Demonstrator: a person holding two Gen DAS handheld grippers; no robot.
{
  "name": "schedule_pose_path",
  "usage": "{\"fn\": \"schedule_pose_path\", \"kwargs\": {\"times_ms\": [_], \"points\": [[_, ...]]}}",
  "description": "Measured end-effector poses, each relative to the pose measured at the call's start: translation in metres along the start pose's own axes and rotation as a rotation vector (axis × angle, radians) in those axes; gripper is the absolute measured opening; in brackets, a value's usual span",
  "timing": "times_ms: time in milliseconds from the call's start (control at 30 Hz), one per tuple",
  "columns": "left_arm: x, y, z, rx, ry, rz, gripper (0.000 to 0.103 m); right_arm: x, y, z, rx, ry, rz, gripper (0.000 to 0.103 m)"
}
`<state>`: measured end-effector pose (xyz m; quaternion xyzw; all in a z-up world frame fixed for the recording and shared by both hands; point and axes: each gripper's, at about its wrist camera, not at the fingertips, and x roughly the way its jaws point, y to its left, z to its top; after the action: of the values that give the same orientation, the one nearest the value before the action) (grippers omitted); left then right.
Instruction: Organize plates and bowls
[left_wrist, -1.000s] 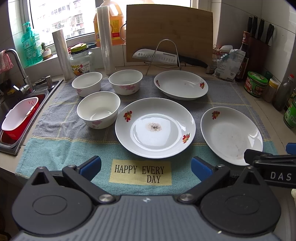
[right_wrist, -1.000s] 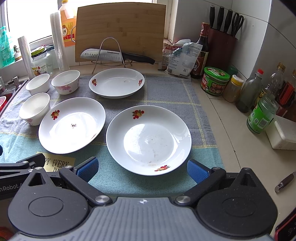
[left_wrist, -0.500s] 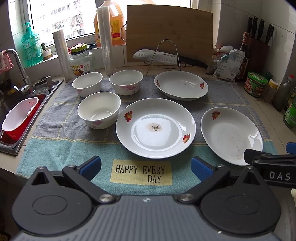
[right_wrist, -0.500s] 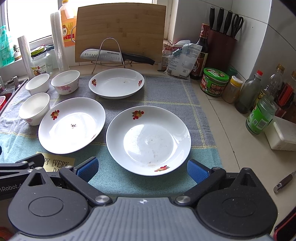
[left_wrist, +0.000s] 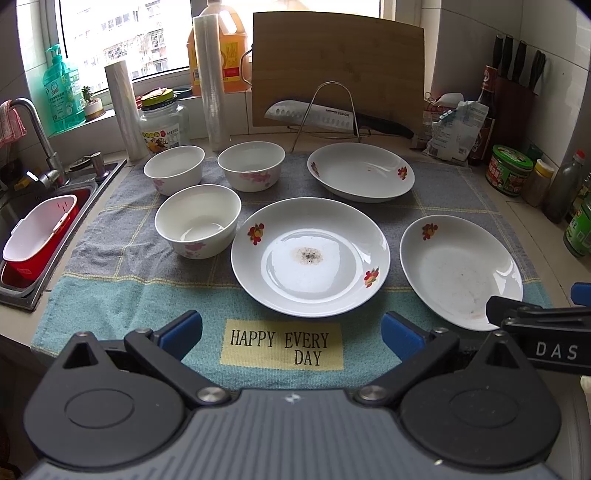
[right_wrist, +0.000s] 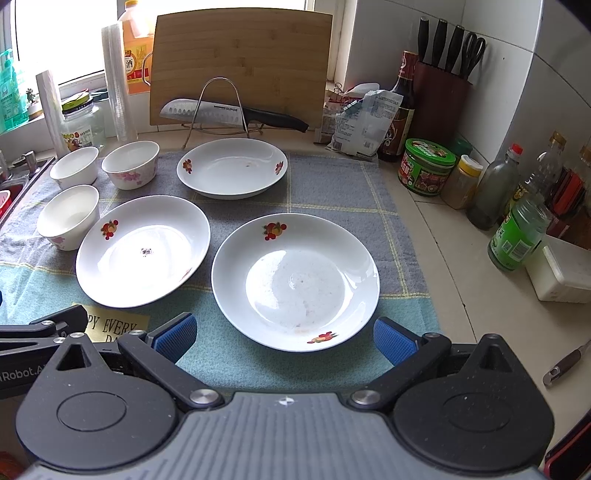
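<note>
Three white flowered plates lie on a towel: a middle plate (left_wrist: 310, 256) (right_wrist: 142, 251), a right plate (left_wrist: 460, 271) (right_wrist: 295, 282) and a far plate (left_wrist: 360, 171) (right_wrist: 232, 168). Three white bowls stand at the left: a near bowl (left_wrist: 197, 219) (right_wrist: 68, 216), a far left bowl (left_wrist: 173, 169) (right_wrist: 74, 165) and a far middle bowl (left_wrist: 251, 166) (right_wrist: 130, 164). My left gripper (left_wrist: 291, 334) is open and empty, in front of the middle plate. My right gripper (right_wrist: 284, 338) is open and empty, at the right plate's near rim.
A sink (left_wrist: 33, 229) with a red-and-white basket lies at the left. A knife (left_wrist: 332, 118) on a wire rack and a cutting board (left_wrist: 338, 70) stand behind the plates. Jars and bottles (right_wrist: 517, 206) line the right counter. A white box (right_wrist: 561, 269) sits at the right.
Both views have crept slightly closer to the dishes. Nothing was taken hold of or moved.
</note>
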<state>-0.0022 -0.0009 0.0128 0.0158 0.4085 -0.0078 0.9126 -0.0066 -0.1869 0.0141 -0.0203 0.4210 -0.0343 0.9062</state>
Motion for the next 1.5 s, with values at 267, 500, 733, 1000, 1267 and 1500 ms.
{"fn": "schedule_pose_path", "kwargs": {"times_ms": [267, 500, 733, 1000, 1267, 1500], "points": [[0.001, -0.001, -0.001, 0.014, -0.006, -0.002, 0.102, 0.000, 0.001, -0.001, -0.009, -0.010, -0.002, 0.103], [0.001, 0.000, -0.001, 0.034, -0.025, -0.019, 0.102, -0.001, 0.001, -0.002, -0.028, -0.038, 0.005, 0.103], [0.002, 0.000, -0.001, 0.051, -0.049, -0.033, 0.102, -0.001, 0.000, -0.002, -0.032, -0.059, 0.012, 0.103], [0.007, 0.001, -0.004, 0.087, -0.066, -0.072, 0.102, 0.000, -0.004, -0.003, -0.028, -0.093, 0.045, 0.103], [0.021, -0.003, -0.011, 0.139, -0.067, -0.138, 0.102, 0.010, -0.013, -0.011, -0.021, -0.090, 0.052, 0.103], [0.037, -0.014, -0.019, 0.198, -0.060, -0.216, 0.102, 0.026, -0.031, -0.025, 0.019, -0.045, 0.024, 0.103]]}}
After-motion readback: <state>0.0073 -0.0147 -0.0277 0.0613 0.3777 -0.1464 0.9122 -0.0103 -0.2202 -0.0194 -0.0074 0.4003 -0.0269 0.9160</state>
